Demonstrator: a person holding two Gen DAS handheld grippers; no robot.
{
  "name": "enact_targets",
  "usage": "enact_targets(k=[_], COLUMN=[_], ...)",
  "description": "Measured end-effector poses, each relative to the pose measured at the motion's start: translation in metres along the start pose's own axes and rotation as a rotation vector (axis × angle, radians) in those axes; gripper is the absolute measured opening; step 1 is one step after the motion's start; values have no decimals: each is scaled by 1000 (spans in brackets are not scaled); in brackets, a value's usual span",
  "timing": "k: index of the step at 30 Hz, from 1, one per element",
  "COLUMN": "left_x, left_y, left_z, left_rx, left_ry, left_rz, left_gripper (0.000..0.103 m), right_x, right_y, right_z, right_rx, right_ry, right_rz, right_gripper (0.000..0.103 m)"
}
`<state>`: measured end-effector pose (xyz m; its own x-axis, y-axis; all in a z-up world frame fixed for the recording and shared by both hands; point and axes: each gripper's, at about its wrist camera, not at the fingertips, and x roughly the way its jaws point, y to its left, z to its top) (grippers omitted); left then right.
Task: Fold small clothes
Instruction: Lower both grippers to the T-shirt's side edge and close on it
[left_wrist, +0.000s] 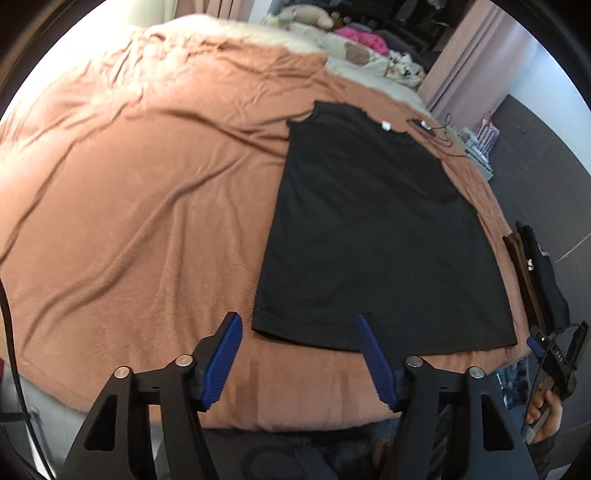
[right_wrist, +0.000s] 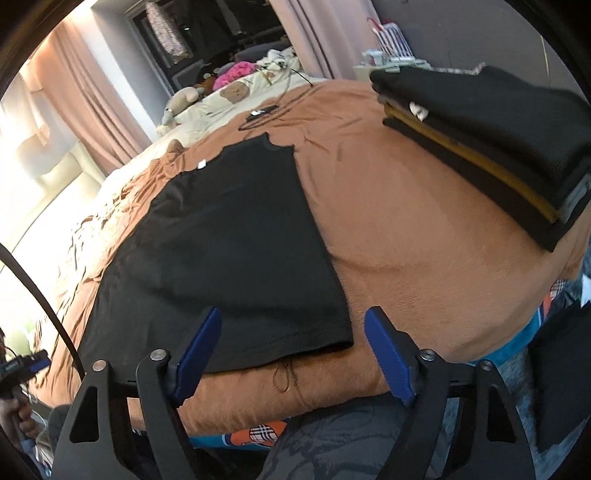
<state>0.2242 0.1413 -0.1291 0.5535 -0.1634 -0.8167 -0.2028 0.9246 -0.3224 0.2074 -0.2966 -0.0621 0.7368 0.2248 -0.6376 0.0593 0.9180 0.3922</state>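
Observation:
A black T-shirt lies flat on the brown bedspread, folded lengthwise into a long panel, hem toward me and collar with a white tag far. My left gripper is open and empty, just above the hem's left corner. In the right wrist view the same shirt lies left of centre on the bedspread. My right gripper is open and empty, over the hem's right corner. The right gripper also shows at the left wrist view's right edge.
A stack of folded dark and mustard clothes sits at the bed's right edge, also visible in the left wrist view. A black cable and small device lie beyond the collar. Pillows and plush toys are at the head.

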Motion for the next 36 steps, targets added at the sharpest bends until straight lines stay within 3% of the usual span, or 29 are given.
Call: enact_targets(k=[9, 18, 24, 32, 35, 36], left_x=[35, 50, 51, 55, 60, 62], left_y=[28, 50, 51, 52, 51, 51], left_z=[10, 13, 11, 13, 16, 16], left_rx=[-87, -186, -212, -260, -259, -258], left_ry=[116, 167, 177, 194, 196, 204], left_rz=[-61, -168, -196, -212, -193, -186], left_gripper=[57, 53, 53, 53, 37, 20], right_x=[7, 6, -4, 22, 23, 23], right_y=[-35, -89, -106, -125, -125, -124], right_z=[10, 5, -10, -2, 1, 1], right_rx=[158, 392, 440, 457, 457, 452], right_ry=[55, 102, 131, 146, 128, 123], right_rz=[55, 279, 361, 359, 335, 329], right_gripper=[65, 65, 64, 37, 25, 22])
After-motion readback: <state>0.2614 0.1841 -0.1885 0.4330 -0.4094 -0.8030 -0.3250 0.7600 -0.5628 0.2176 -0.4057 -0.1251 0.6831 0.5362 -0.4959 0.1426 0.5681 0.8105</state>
